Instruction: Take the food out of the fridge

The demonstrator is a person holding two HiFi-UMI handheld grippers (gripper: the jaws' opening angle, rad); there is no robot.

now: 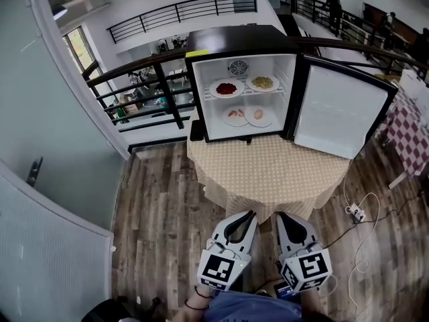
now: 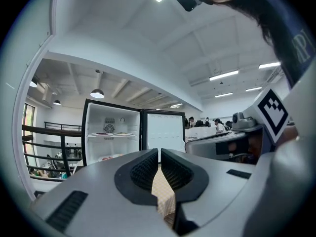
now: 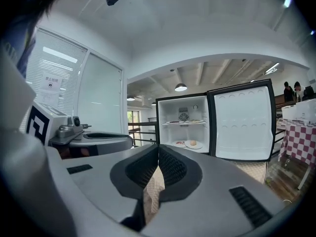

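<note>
A small black fridge (image 1: 201,45) stands open on a round table (image 1: 268,173), its door (image 1: 342,109) swung to the right. On the upper shelf lie a plate of red food (image 1: 226,88) and a plate of pale noodles (image 1: 263,82). Two more plates (image 1: 236,116) (image 1: 259,116) rest on the lower level. My left gripper (image 1: 250,215) and right gripper (image 1: 281,216) hover side by side short of the table's near edge, both shut and empty. In the right gripper view the fridge (image 3: 183,122) lies straight ahead; in the left gripper view the fridge (image 2: 111,132) is ahead to the left.
A black railing (image 1: 141,79) runs behind the fridge. A power strip with white cables (image 1: 355,212) lies on the wood floor at the right. A checked tablecloth (image 1: 409,136) hangs at the far right. A glass partition (image 1: 40,146) fills the left.
</note>
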